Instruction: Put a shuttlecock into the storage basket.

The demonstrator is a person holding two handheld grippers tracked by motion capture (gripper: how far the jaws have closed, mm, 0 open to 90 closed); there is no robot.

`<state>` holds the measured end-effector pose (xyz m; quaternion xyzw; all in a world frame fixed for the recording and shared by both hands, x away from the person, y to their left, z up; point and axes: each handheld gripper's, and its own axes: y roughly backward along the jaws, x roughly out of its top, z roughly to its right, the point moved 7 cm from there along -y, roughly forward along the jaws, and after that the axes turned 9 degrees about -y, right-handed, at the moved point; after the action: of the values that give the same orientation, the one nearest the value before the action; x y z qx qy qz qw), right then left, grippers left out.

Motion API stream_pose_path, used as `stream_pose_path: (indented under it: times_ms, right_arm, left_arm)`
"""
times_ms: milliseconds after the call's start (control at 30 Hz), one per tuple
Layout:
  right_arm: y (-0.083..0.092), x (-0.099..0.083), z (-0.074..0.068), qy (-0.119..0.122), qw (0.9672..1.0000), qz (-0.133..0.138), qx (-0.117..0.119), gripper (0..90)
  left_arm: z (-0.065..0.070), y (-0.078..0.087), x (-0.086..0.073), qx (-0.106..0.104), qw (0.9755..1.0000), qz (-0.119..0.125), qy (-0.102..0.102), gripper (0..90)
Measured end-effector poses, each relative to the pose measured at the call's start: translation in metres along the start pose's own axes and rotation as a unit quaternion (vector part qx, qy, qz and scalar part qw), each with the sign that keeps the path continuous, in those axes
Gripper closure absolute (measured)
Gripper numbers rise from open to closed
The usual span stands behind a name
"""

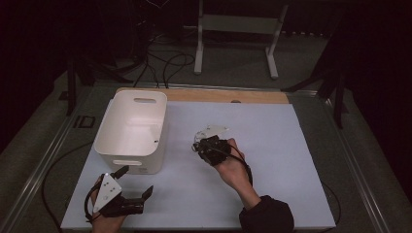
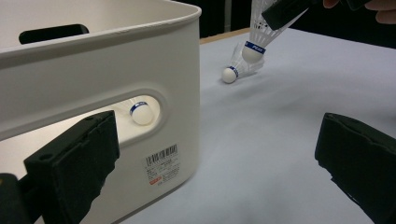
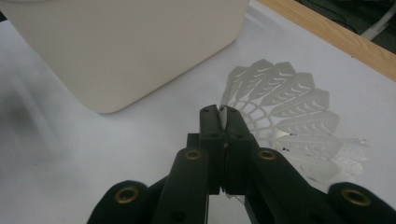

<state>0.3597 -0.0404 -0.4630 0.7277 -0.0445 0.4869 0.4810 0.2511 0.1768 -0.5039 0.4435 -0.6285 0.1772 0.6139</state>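
A: Item one, right gripper (image 1: 200, 143). Condition?

B: Jaws pressed together on the skirt of a white shuttlecock (image 3: 285, 107), pinching its edge. In the left gripper view that shuttlecock (image 2: 254, 44) hangs cork down from the black jaws, just above the sheet.

A: Item two?

B: Second shuttlecock (image 2: 233, 72), lying on its side on the pale sheet (image 1: 272, 145), touching or just beside the held one's cork (blue band round each cork). From the bin it lies toward three o'clock in the high view.

A: Item three, the bin.

B: White bin (image 1: 133, 128), at about nine o'clock from the right gripper, upright, handle slots in its walls. Through the near slot a third shuttlecock (image 2: 141, 112) shows inside, cork toward the opening.

A: Left gripper?

B: Left gripper (image 1: 132, 183), jaws wide apart, nothing between them, at roughly six o'clock of the bin, just before its near wall. A barcode label (image 2: 162, 163) sits on that wall.
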Motion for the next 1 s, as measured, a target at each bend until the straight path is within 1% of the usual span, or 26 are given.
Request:
stream_pose_path:
  times_ms: [1000]
  right_arm:
    - [0.009, 0.01, -0.006, -0.009, 0.9996, 0.023, 0.009, 88.7]
  left_arm:
    - [0.0, 0.0, 0.0, 0.0, 1.0, 0.002, 0.001, 0.4]
